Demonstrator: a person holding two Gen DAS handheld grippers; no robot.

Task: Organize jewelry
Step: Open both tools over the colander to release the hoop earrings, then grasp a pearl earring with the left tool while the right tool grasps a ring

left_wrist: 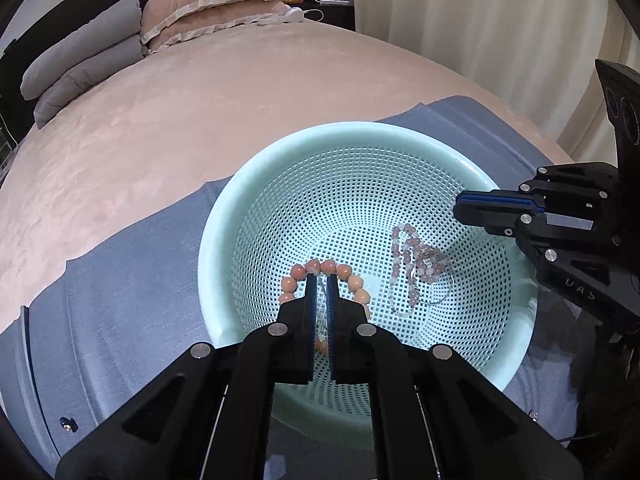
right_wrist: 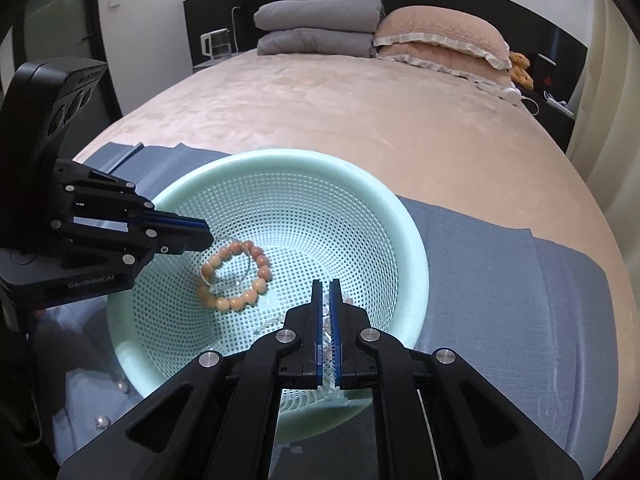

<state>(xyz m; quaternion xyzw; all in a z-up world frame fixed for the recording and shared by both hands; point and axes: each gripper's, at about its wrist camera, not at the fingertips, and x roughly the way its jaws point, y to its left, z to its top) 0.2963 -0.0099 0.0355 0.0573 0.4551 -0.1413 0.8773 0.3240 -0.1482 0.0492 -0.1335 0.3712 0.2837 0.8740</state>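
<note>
A mint green perforated basket [left_wrist: 224,216] [right_wrist: 416,264] stands on a blue cloth. An orange bead bracelet [left_wrist: 344,270] [right_wrist: 240,302] lies on the basket floor at its left side, with a thin clear strand across it. My left gripper [left_wrist: 320,278] [right_wrist: 209,236] hovers just over that bracelet, its blue pads only a narrow slit apart. A heap of pale pink beads [left_wrist: 420,264] lies on the right of the floor. My right gripper [left_wrist: 456,204] [right_wrist: 330,282] hangs above them, its pads nearly together with nothing gripped. In the right wrist view its fingers hide most of the pink beads.
The blue cloth [left_wrist: 120,300] [right_wrist: 500,280] covers the near end of a pink bed [left_wrist: 200,100]. Loose silver beads [right_wrist: 102,422] lie on the cloth beside the basket. Grey and pink pillows [right_wrist: 320,28] sit at the headboard. Curtains [left_wrist: 480,20] hang along one side.
</note>
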